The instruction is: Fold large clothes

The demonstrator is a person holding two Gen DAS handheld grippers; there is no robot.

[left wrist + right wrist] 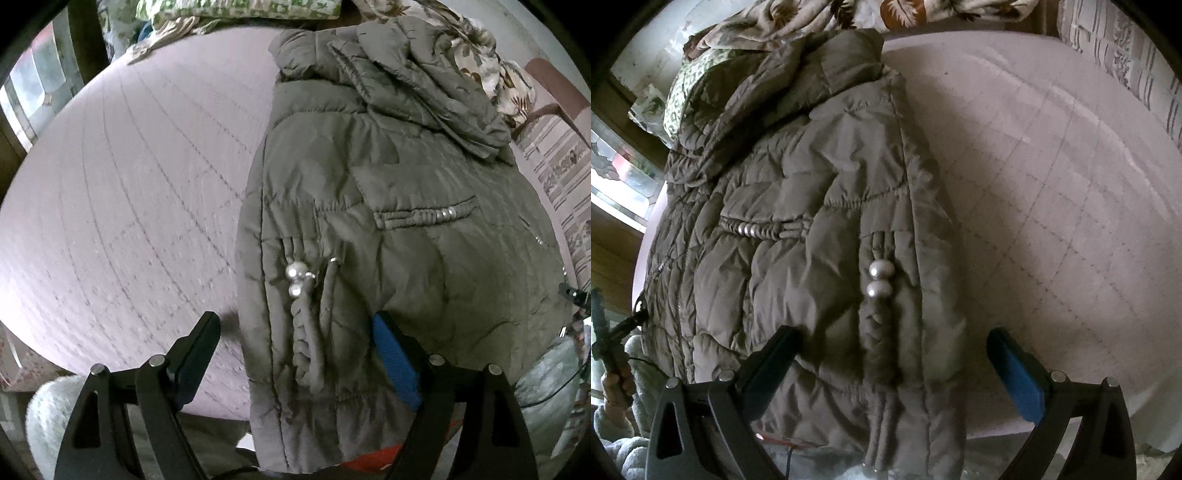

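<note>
Straddling the near hem of the jacket (369, 221), the left gripper (295, 332) is held with fingers spread wide, nothing gripped; the right gripper (894, 339) is likewise open over the hem. The jacket is laid lengthwise on the bed (129, 184), sides seemingly already folded in, hood (424, 81) farthest away. A hem grasp by both grippers is judged next, then a fold toward the hood.

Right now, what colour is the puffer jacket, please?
Olive-grey, seen best in the right wrist view: jacket.
</note>
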